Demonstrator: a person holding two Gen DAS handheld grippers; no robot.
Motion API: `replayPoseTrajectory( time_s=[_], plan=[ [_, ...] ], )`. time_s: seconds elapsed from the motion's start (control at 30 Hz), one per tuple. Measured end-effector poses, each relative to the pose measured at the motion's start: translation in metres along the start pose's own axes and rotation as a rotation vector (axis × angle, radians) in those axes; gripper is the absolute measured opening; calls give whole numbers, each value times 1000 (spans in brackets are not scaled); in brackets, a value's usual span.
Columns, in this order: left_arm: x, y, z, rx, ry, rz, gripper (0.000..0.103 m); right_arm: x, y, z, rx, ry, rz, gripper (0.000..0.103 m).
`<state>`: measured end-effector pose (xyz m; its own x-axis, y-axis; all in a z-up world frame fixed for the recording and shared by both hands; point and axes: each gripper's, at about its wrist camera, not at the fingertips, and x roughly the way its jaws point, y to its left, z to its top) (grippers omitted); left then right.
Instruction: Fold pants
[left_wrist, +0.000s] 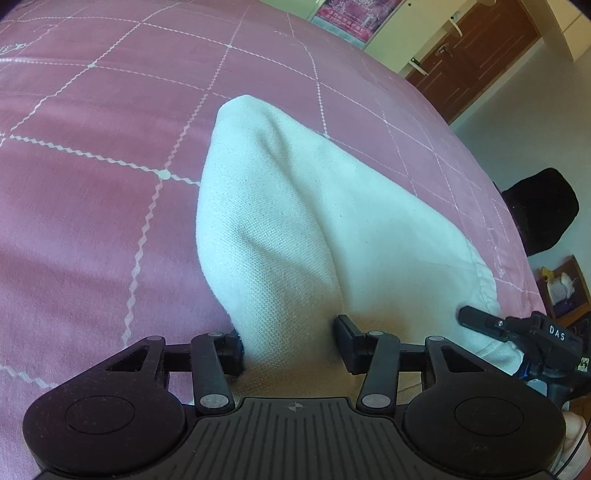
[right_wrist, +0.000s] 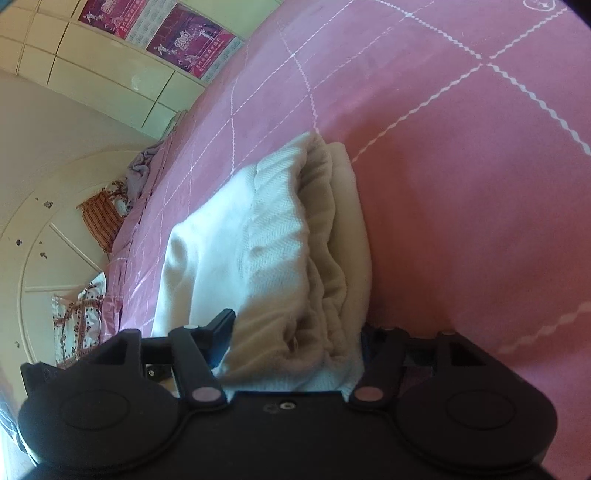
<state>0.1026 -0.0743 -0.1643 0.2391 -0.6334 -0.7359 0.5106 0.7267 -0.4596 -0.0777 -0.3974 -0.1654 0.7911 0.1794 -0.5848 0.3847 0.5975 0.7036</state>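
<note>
Cream-white pants (left_wrist: 295, 203) lie folded on a pink quilted bed cover (left_wrist: 92, 129). One end rises in a tent shape into my left gripper (left_wrist: 291, 343), whose two pads press on the fabric bunched between them. In the right wrist view the thick stacked layers of the pants (right_wrist: 258, 229), with the gathered waistband on top, fill the whole gap of my right gripper (right_wrist: 295, 332), and its fingers close against the bundle. The right gripper (left_wrist: 517, 332) also shows at the lower right of the left wrist view, beside the waistband edge.
The pink cover (right_wrist: 461, 184) stretches far beyond the pants. A black object (left_wrist: 543, 210) sits by the bed's edge near a brown door (left_wrist: 480, 48). Cream cupboards (right_wrist: 92, 85) with posters (right_wrist: 184, 40) and crumpled patterned cloths (right_wrist: 107, 218) lie along the other side.
</note>
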Motion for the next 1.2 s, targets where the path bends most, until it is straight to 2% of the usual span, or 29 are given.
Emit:
replayPoseTrajectory(
  time_s=[0.07, 0.13, 0.2, 0.23, 0.27, 0.33, 0.4, 0.5, 0.63, 0.8, 0.97, 1.1, 1.2],
  plan=[
    [0, -8, -1, 44, -12, 28, 50, 4, 2, 1, 0, -7, 20, 83],
    [-1, -17, -5, 100, -33, 64, 50, 6, 11, -1, -43, 7, 0, 84],
    [-4, -22, -8, 127, -50, 85, 50, 6, 21, -4, -113, 23, -59, 70],
    [-5, -24, -9, 133, -55, 95, 50, 4, 22, -4, -124, 24, -90, 57],
    [-7, -27, -10, 147, -64, 106, 48, 0, 17, -3, -98, 28, -82, 53],
    [-11, -37, -13, 201, -89, 144, 44, -5, 13, -4, -57, 34, -61, 49],
    [-17, -44, -15, 239, -112, 167, 42, -7, 21, -6, -83, 30, -73, 47],
    [-27, -48, -15, 246, -144, 165, 40, -15, 30, -8, -90, 6, -43, 44],
    [-52, -61, -8, 256, -230, 137, 38, -28, 48, -3, -122, -26, 12, 41],
    [-78, -69, 34, 203, -316, 91, 37, -44, 83, 19, -173, -96, 96, 40],
    [-76, -67, 89, 165, -377, 78, 37, -44, 116, 68, -222, -162, 174, 40],
    [-49, -65, 135, 144, -415, 104, 37, -24, 132, 113, -266, -191, 190, 40],
    [-16, -54, 158, 103, -395, 129, 37, 2, 140, 140, -294, -199, 178, 40]
  ],
)
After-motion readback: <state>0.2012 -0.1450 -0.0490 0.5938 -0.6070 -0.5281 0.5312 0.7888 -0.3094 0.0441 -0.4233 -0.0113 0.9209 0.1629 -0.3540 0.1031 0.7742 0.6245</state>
